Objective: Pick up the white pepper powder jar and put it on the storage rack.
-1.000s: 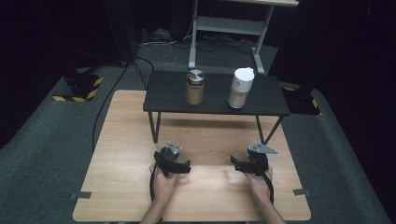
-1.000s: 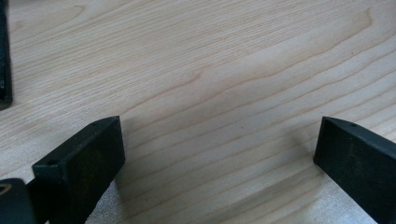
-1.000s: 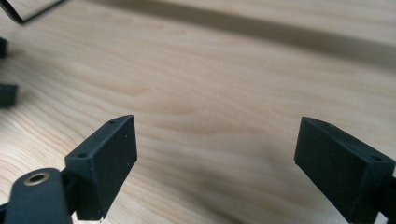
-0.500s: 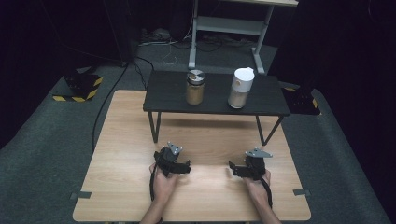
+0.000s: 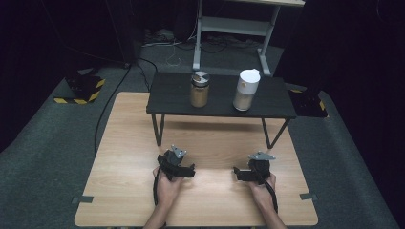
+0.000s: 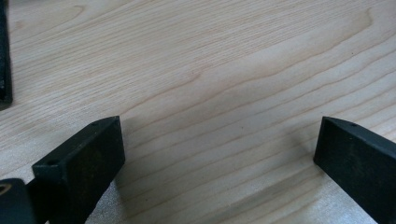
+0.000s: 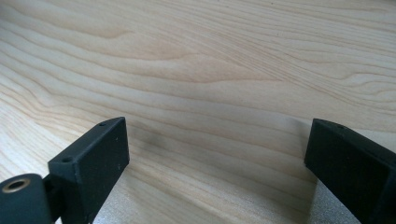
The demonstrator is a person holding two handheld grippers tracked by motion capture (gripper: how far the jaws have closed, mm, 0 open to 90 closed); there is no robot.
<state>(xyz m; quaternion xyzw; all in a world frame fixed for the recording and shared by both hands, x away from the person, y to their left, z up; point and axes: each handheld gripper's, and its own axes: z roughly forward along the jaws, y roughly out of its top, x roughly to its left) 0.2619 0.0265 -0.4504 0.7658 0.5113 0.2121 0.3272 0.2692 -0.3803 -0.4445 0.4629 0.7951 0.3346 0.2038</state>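
Note:
My left gripper (image 5: 184, 168) rests low over the wooden table (image 5: 129, 143), held in the person's left hand. Its jaws stand wide open (image 6: 217, 135) with bare wood between them. My right gripper (image 5: 243, 172) sits at the near right in the right hand, also open (image 7: 217, 135) over bare wood. Farther back, a small black raised shelf (image 5: 219, 102) carries a glass jar with a metal lid (image 5: 199, 89) and a white lidded container (image 5: 247, 90). Both stand upright, well beyond the grippers.
The black shelf stands on thin legs (image 5: 156, 130) across the far half of the table. A dark strip (image 6: 4, 56) shows at the left edge of the left gripper view. Grey carpet (image 5: 47, 143) surrounds the table, with a cable (image 5: 102, 114) at the left.
My right gripper has slid slightly toward the person and to the left. The left gripper has stayed about where it was. Both remain open.

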